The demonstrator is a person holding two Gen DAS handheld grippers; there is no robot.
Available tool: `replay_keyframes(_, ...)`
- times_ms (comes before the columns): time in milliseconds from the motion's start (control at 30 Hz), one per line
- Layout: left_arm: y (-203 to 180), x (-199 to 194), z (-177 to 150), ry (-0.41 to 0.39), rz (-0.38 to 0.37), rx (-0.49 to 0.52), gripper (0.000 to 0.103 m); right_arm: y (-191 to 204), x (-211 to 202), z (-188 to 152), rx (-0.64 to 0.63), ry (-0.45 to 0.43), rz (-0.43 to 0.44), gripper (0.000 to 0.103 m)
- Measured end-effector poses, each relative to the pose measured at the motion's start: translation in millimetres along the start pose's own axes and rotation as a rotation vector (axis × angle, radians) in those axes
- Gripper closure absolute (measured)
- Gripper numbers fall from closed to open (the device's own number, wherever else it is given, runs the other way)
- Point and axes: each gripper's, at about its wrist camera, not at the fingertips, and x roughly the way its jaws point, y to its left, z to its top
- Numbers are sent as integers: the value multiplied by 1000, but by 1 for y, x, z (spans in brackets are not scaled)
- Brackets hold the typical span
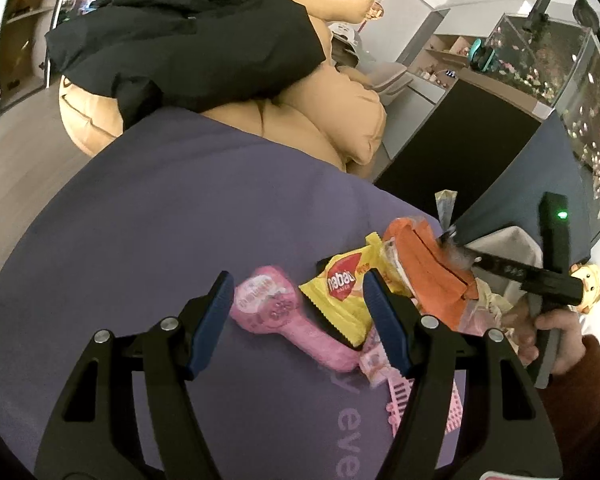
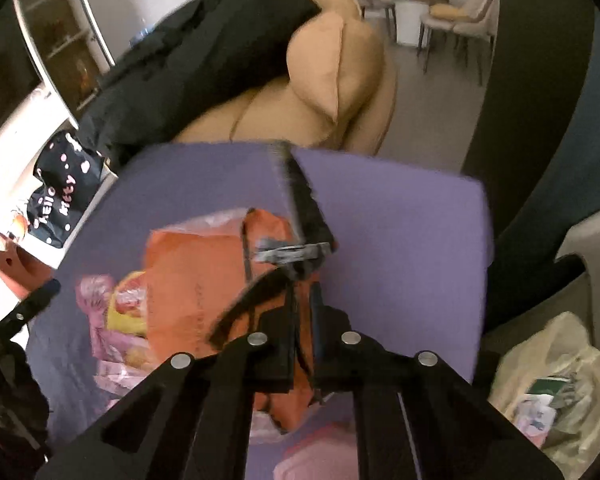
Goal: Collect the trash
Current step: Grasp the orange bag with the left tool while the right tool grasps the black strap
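Several wrappers lie together on a purple cushion point(image 1: 160, 220): a pink packet point(image 1: 268, 300), a yellow Nabati wrapper point(image 1: 340, 284) and a crumpled orange packet point(image 1: 432, 276). My left gripper point(image 1: 298, 284) hovers open just above the pink and yellow ones, a blue pad on each side and nothing pressed between them. My right gripper point(image 2: 305, 292) is shut on the near edge of the orange packet point(image 2: 196, 280). In the left wrist view the right gripper point(image 1: 460, 252) reaches in from the right, with a hand on its grip. Yellow wrapper point(image 2: 126, 312) and pink packet point(image 2: 94, 292) show left of the orange one.
A pink comb point(image 1: 400, 396) lies under my left gripper's right finger. A black garment point(image 1: 180, 40) is draped over tan sofa cushions point(image 1: 320, 128) behind. A pale plastic bag point(image 2: 556, 392) holding rubbish sits low at the right. A glass tank point(image 1: 540, 52) stands far right.
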Motion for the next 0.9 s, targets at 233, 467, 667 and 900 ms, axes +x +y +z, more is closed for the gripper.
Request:
replay_keyframes(233,1,-10,-11,11,-13,-15,40,20,-61,-26,-20,-80,26,96)
replay_keyframes(467,-5,-11,-19,37,-31,15,40,25,-76,-52,-53,-61,54,96)
replay_keyframes(667,-22,-4,-21,48,-66,57,40,29,-78,-94,-96,-8,68,96)
replay_keyframes(900,-69,32,-8,107,-141,132,40,35,-67,-160,-104,27,45,96)
